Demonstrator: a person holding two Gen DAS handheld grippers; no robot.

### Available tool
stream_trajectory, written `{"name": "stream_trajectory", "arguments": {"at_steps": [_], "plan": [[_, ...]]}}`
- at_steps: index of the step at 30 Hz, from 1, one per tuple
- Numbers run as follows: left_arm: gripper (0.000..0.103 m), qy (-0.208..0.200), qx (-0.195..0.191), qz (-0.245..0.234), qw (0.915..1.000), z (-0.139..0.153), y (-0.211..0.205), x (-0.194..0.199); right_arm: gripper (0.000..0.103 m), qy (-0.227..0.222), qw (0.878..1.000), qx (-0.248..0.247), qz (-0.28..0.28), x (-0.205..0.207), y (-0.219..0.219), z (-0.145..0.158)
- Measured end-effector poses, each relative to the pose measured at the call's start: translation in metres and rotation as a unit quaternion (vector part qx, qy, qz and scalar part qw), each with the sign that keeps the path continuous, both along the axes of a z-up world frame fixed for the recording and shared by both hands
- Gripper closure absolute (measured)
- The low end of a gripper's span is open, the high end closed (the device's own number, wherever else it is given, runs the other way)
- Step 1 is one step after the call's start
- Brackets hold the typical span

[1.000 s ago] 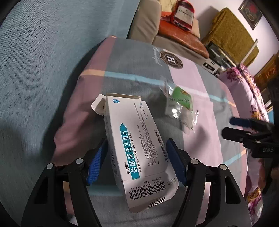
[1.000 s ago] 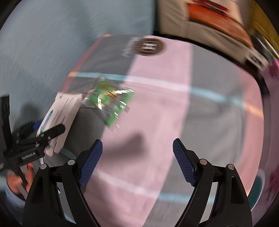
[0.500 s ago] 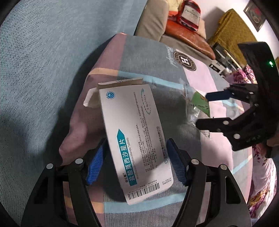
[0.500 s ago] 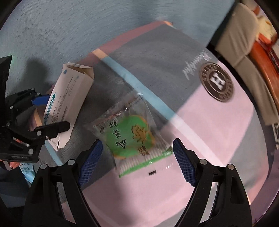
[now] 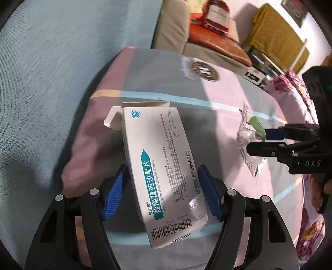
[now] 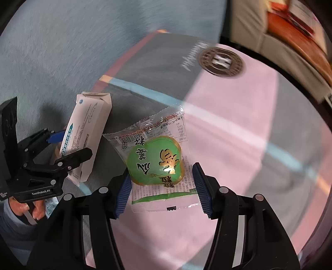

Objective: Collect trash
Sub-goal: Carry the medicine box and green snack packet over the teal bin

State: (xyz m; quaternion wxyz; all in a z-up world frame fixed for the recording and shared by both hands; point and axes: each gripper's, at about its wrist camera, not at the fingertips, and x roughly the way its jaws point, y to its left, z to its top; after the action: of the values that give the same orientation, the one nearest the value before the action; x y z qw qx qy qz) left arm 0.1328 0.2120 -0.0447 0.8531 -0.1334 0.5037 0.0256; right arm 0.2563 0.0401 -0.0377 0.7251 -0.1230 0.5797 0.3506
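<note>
A white medicine box [image 5: 161, 166] with a teal label and an open top flap hangs tilted over the table's near left edge, my left gripper [image 5: 161, 180] shut on its lower half. The right wrist view has that box [image 6: 87, 133] and left gripper [image 6: 73, 143] at the left. A clear snack wrapper [image 6: 155, 160] with a green round print lies flat on the striped tablecloth [image 6: 238, 128]. My right gripper [image 6: 161, 178] is closing around it, blue pads at its side edges, wrapper undeformed. In the left wrist view the wrapper [image 5: 245, 128] and right gripper [image 5: 257, 141] are at the right.
The round table wears a pink, grey and blue cloth with a round crest [image 5: 204, 70]. Blue-grey floor [image 5: 51, 83] lies to the left. Behind stand a beige seat with an orange cushion [image 5: 215, 41] and a red box [image 5: 217, 12]. A hand [image 6: 25, 207] holds the left gripper.
My right gripper swung over to the snack wrapper, came down around it, and its jaws narrowed. The left gripper kept the medicine box, which shifted a little in view.
</note>
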Motion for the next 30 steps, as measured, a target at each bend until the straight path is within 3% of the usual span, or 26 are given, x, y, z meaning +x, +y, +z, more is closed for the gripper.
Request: {"name": "stream_trajectory", "arguments": {"at_steps": [15, 24, 30], "plan": [[0.033, -0.014, 0.003, -0.1, 0.9949, 0.026, -0.115, -0.017, 0.049, -0.007, 0.989, 0.047, -0.14, -0.062, -0.135, 0.029], [0.033, -0.019, 0.014, -0.166, 0.9859, 0.04, -0.194, -0.021, 0.049, 0.007, 0.963, 0.11, -0.246, -0.092, -0.226, 0.031], [0.033, -0.021, 0.025, -0.209, 0.9774, 0.044, -0.244, -0.018, 0.049, -0.009, 0.949, 0.126, -0.289, -0.114, -0.274, 0.031]]}}
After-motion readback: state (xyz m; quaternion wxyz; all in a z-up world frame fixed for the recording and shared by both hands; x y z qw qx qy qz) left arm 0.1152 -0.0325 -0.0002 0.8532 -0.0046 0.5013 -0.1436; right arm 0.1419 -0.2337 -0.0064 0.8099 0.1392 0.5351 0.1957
